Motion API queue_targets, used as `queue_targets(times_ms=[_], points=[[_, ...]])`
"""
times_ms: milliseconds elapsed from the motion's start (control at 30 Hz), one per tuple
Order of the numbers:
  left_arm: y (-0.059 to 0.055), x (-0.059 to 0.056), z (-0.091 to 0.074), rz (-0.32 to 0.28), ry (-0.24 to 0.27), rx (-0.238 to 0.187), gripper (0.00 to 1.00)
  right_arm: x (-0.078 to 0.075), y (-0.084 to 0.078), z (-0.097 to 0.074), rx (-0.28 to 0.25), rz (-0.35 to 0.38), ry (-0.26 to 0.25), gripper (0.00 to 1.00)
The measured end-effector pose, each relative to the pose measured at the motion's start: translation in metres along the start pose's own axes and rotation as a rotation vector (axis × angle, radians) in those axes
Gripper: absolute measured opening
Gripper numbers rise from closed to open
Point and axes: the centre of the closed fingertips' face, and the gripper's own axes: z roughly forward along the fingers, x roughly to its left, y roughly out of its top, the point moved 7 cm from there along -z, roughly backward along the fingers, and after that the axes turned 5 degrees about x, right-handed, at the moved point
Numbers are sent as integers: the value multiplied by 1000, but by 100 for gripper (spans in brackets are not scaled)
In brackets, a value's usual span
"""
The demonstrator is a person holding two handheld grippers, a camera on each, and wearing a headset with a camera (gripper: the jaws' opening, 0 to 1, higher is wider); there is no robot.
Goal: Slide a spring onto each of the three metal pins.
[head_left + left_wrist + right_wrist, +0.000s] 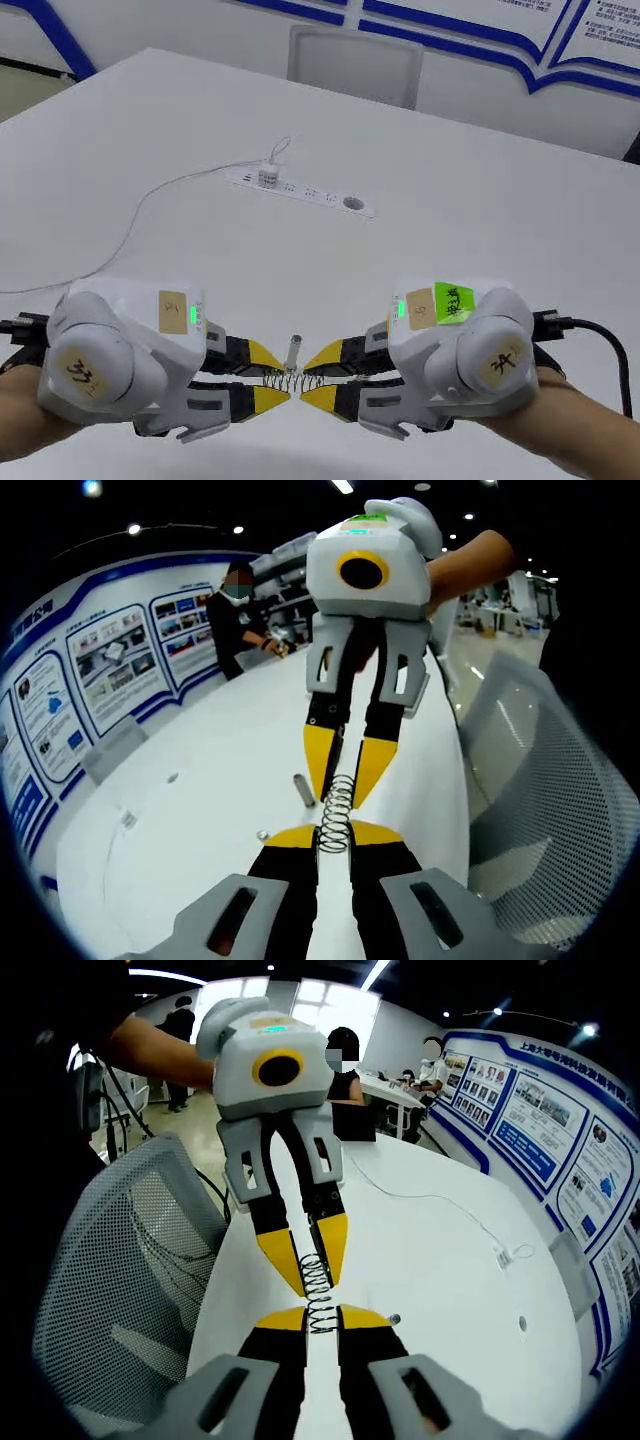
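Spring (292, 379) hangs in the air, low over the white table (450, 240). It lies sideways between two grippers that face each other. The left gripper (284, 381) pinches one end with its yellow tips. The right gripper (303, 380) pinches the other end the same way. Both pairs of jaws are pressed in on the spring, and the tips of the two grippers come very close to each other.

One metal pin (293, 350) stands up straight on the table. It is just behind the spring and does not touch it. The pin is bare.

In the right gripper view, a small shiny bit (393, 1318) sits on the table near the yellow tips. It is too small to tell what it is.

Farther back on the table lies a long white power strip (310, 192). A little white plug (268, 176) is stuck in it near one end. A thin white cord (140, 212) runs from the plug and curves away to the left side of the table.

A grey chair (355, 60) stands at the far edge of the table. In both gripper views, a mesh chair is close by the table's near side.
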Motion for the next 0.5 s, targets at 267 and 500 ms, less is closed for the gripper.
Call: queue_targets(times_ms=[267,500], points=[[2,2,-3,-24,18,-36,10,-6,-3,0,2,33,-13,16],[2,-1,-5,-6,11,-31,10,-4,-2,-3,-31,62,-2,11]])
